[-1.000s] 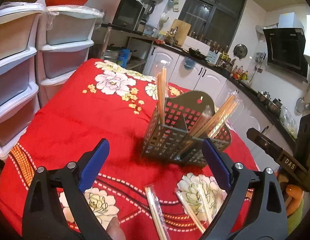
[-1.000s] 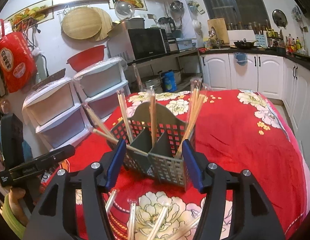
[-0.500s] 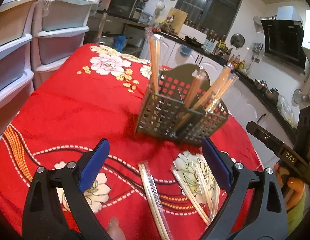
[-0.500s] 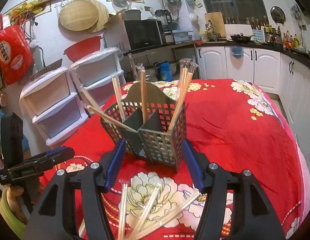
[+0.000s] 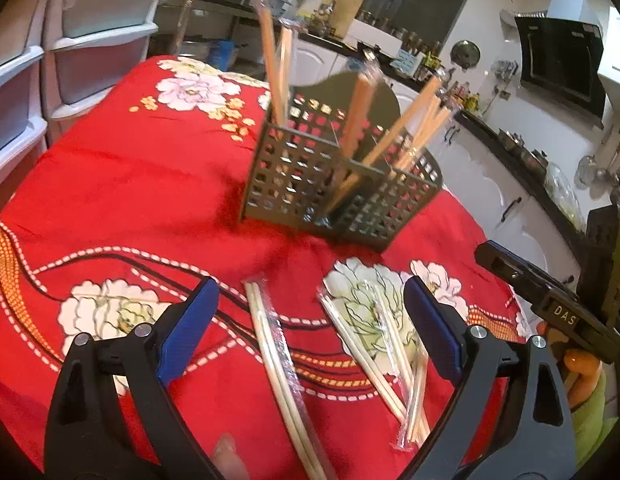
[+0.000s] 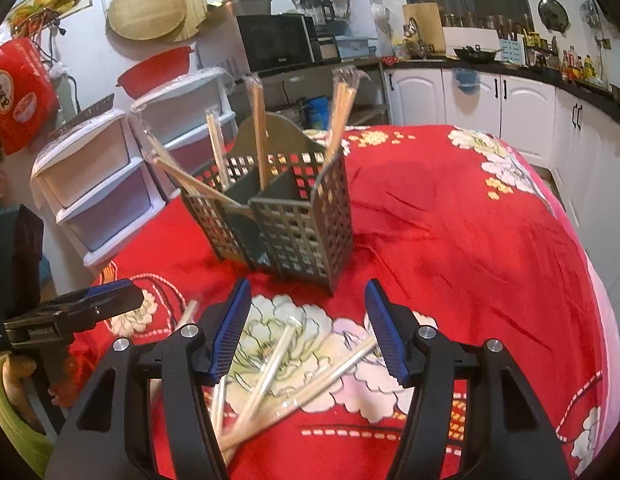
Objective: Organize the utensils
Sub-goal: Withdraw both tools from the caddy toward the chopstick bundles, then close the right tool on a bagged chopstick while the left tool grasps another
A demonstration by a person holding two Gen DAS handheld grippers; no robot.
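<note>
Wrapped chopsticks (image 5: 278,356) between parted jaws

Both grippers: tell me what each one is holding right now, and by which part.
Nothing is held. The left gripper and right gripper are both open above the wrapped chopsticks lying on the tablecloth.

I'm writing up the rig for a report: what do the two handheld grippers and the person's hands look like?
Both the left gripper and the right gripper are black plastic clamp frames with silver rivets and ribbed blue finger pads. The right gripper's side carries white lettering reading DAS. The person's left hand is bare, below a lime-green sleeve.
</note>
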